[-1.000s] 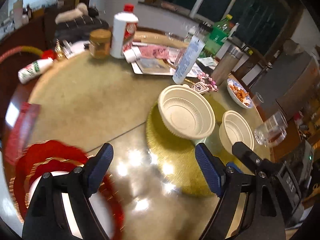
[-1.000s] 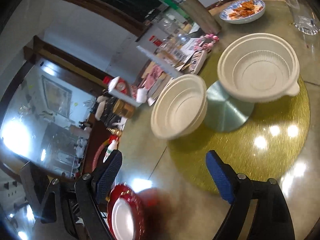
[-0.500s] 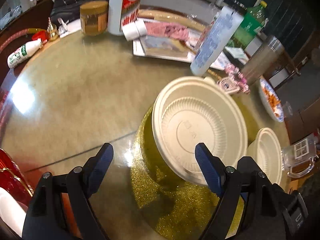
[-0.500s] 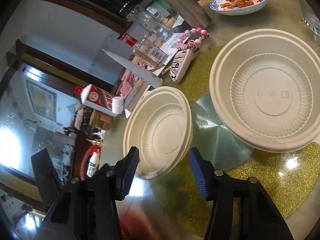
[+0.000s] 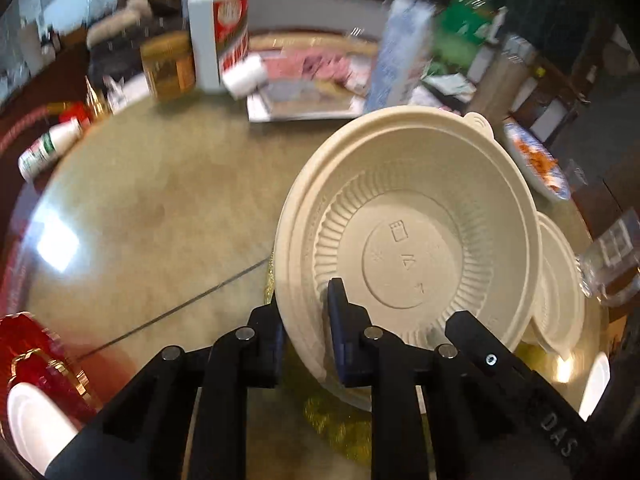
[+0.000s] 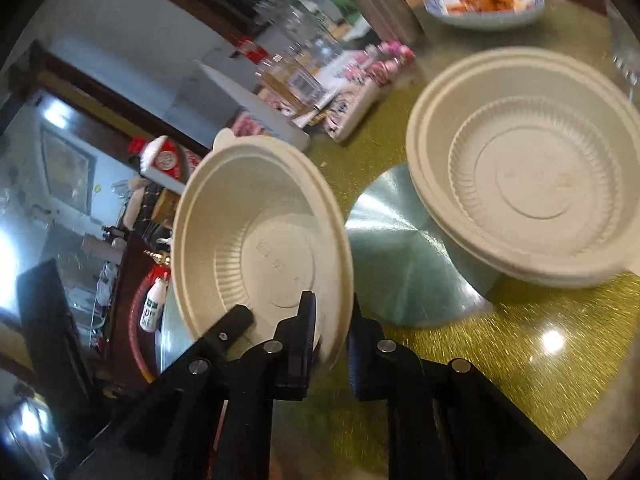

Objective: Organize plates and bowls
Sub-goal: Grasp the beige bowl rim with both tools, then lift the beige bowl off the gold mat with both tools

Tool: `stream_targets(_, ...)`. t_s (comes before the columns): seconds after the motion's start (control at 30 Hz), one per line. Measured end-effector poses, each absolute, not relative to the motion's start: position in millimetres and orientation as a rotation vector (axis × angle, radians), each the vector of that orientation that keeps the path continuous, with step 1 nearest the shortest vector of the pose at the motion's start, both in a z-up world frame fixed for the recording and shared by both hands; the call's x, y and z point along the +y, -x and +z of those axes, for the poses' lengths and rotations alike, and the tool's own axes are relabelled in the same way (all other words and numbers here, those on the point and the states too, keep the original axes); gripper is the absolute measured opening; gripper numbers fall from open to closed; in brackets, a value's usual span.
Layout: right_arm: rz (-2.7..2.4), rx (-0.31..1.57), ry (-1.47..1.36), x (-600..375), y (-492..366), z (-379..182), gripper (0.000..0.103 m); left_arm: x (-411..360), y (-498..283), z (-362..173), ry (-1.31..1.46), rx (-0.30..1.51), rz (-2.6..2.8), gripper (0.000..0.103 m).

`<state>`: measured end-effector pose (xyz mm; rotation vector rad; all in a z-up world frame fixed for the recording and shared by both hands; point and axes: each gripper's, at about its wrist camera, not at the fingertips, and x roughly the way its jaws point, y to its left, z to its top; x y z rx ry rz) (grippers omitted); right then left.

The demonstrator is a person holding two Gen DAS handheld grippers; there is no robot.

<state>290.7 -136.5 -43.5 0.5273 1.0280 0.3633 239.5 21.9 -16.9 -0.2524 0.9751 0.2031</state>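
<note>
A: Left gripper (image 5: pixel 306 330) state?
B: Clamped on near rim of big bowl (image 5: pixel 412 248), one finger in, one out. Bowl is over the gold mat (image 5: pixel 340 424).
A: Right gripper (image 6: pixel 332 336)?
B: Jaws closing, pinching rim of the tilted bowl (image 6: pixel 260 248) at mat's left edge (image 6: pixel 540 360). Second bowl (image 6: pixel 532 168) sits on mat's right side.

Looking like home dining room. Round glass-topped desk (image 5: pixel 132 216) carrying mealtime clutter: white liquor bottle (image 5: pixel 218 24), jar (image 5: pixel 168 64), blue-patterned dish of food (image 6: pixel 486 2), disposable bowls (image 6: pixel 532 164) sitting on gold lazy-susan mat (image 6: pixel 532 344). Dark wood-framed windows and wooden furniture showing behind, household odds lying about.
</note>
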Motion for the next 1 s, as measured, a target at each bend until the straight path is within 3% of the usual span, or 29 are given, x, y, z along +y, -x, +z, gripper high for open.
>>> stream_targets(0.4,0.343,0.888,-0.434,-164.1,-189.9,-21.4,0.013,-3.3,-148.9,-7.2,0.238,0.846,0.117,0.017)
stream_targets(1.0,0.315,0.854,-0.357,-159.6,-187.9,-28.7,0.013,-7.0,-140.8,-30.7,0.256,0.792,0.098,0.019)
